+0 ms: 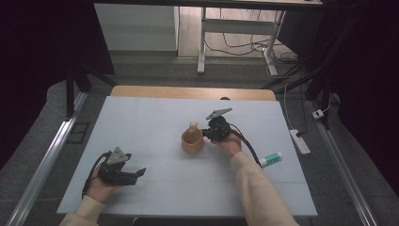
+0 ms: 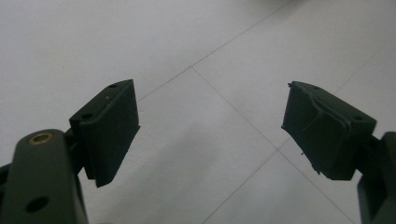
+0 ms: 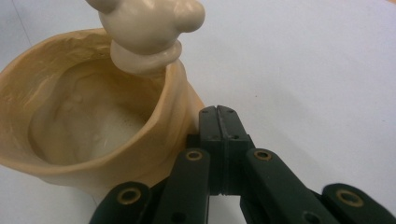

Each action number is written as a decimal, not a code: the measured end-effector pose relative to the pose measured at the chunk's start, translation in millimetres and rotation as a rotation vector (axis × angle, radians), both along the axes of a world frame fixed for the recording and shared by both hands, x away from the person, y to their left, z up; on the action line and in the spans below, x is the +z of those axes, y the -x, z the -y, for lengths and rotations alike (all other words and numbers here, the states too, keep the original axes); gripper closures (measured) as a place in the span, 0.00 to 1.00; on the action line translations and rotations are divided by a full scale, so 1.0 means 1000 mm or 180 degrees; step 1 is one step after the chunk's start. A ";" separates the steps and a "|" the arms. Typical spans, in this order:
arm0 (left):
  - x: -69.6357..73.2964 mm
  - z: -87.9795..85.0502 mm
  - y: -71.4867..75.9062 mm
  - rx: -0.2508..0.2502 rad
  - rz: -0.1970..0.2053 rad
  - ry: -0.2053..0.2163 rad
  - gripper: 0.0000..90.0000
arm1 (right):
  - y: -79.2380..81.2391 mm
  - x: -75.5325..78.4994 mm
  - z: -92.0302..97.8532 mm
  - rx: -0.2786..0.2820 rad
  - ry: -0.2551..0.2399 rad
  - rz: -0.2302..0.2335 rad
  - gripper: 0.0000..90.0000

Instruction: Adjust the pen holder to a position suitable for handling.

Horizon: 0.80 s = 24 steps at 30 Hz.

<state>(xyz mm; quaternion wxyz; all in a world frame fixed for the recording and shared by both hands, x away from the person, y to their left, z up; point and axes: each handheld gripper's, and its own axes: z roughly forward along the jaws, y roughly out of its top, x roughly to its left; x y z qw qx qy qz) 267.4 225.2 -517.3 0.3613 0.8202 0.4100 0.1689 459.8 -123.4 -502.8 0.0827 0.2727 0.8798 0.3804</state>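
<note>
A: Where do we stand with the tan cup [image 1: 192,141]?

B: It sits upright near the middle of the white surface [image 1: 155,122]. Our right gripper [image 3: 218,122] has its jaws pressed flat together right beside the cup's outer wall, with nothing visible between them. Whether the pads actually touch the wall we cannot tell.

A: And the left gripper [image 2: 210,130]?

B: Jaws spread wide, holding nothing, low over bare surface toward the near left corner, well apart from the cup.

A: If we mean to nudge or steady the cup, how do we do it well?

B: We judge it best to push low on the wall, slowly. The small cream figure [image 3: 148,29] perched on the rim makes that side top-heavy, so a high push could tip it.

A: What is it made of?

B: It looks like glazed ceramic: a smooth, glossy, lumpy hand-shaped wall, uneven rim, pale inside. Probably hard and slippery against the pads. A white tube with a green cap [image 1: 270,159] lies off to the right.
</note>
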 end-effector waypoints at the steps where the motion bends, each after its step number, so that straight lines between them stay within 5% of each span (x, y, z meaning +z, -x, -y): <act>1: 0.000 0.000 0.000 -0.0002 0.0003 -0.0003 0.20 | 0.001 -0.001 -0.001 -0.0007 0.0005 0.0010 1.00; 6: 0.000 -0.003 0.001 0.0028 0.0008 0.0020 0.20 | 0.006 0.005 0.004 -0.0116 0.0060 0.0147 1.00; 18: 0.001 -0.005 -0.001 0.0072 0.0030 0.0050 0.20 | 0.045 0.031 0.073 -0.0289 -0.0350 0.0282 1.00; 24: 0.001 -0.007 -0.002 0.0114 0.0037 0.0064 0.19 | 0.067 0.034 0.097 -0.0330 -0.0451 0.0412 0.78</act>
